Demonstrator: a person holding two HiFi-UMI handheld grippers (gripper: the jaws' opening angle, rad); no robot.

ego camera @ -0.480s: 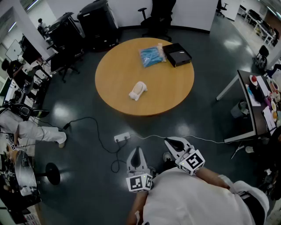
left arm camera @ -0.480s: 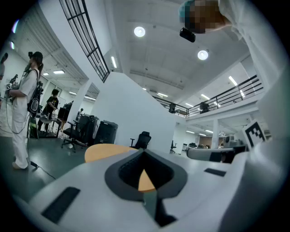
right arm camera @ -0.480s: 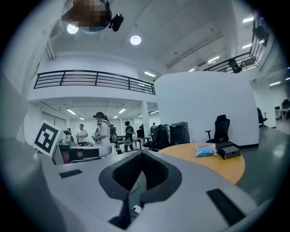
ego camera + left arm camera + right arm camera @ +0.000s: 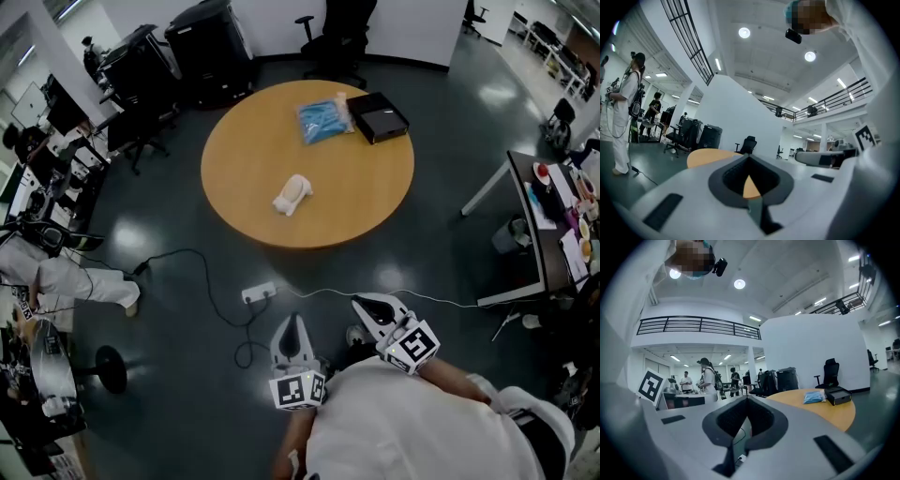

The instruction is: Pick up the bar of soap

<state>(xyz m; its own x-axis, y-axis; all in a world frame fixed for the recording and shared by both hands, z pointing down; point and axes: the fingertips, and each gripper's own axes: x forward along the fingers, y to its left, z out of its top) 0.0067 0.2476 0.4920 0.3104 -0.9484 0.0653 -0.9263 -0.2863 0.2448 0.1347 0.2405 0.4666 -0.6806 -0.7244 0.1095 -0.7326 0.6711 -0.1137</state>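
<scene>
The cream bar of soap (image 4: 292,194) lies near the middle of the round wooden table (image 4: 244,178), well ahead of me. Both grippers hang low in front of my body over the dark floor, far short of the table. My left gripper (image 4: 292,323) has its jaws together with nothing in them, and so does my right gripper (image 4: 364,302). The left gripper view looks over the shut left gripper (image 4: 750,157) at the table's edge (image 4: 705,157). Past the shut right gripper (image 4: 747,398), the right gripper view shows the table (image 4: 829,412). Neither gripper view shows the soap.
A blue packet (image 4: 323,120) and a black box (image 4: 379,116) sit at the table's far side. A white power strip (image 4: 260,293) with cables lies on the floor between me and the table. A desk (image 4: 539,234) stands right; a person (image 4: 66,279) and office chairs are left.
</scene>
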